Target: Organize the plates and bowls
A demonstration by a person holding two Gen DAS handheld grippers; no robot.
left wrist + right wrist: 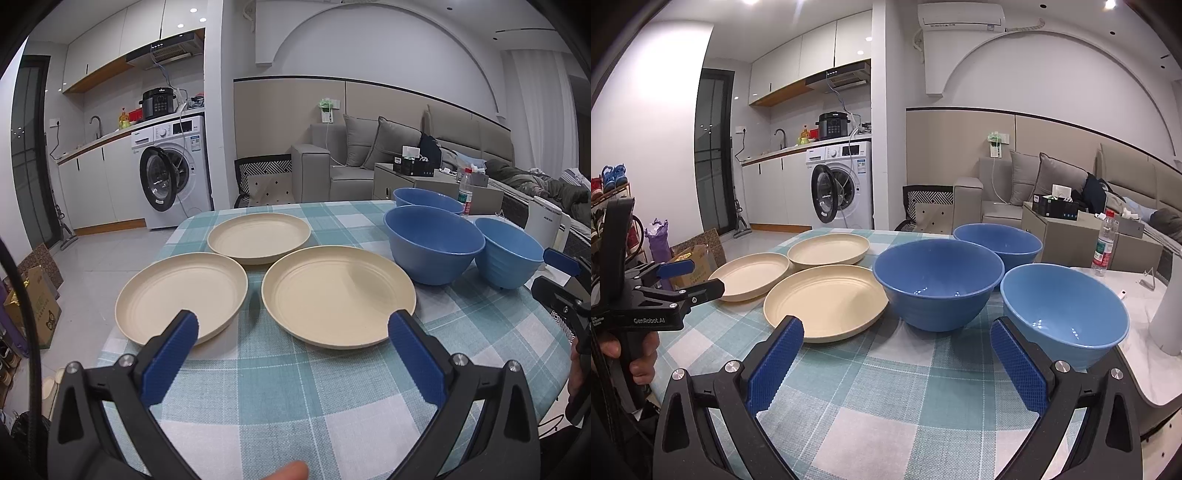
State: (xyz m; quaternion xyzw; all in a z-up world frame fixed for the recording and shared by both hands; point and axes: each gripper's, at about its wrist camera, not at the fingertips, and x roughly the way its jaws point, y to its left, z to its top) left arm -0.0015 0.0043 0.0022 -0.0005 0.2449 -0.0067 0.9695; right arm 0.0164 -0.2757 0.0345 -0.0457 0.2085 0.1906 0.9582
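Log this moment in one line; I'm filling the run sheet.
left gripper: open, empty | right gripper: open, empty | plates: three, unstacked | bowls: three, unstacked

Three plates sit on the table ahead of the left gripper: the left plate beyond its left finger, the right plate beyond its right finger, the far plate behind both. Right of them, three bowls cluster: the near bowl just beyond the right gripper's right finger, the middle bowl ahead between the fingers, the far bowl behind.
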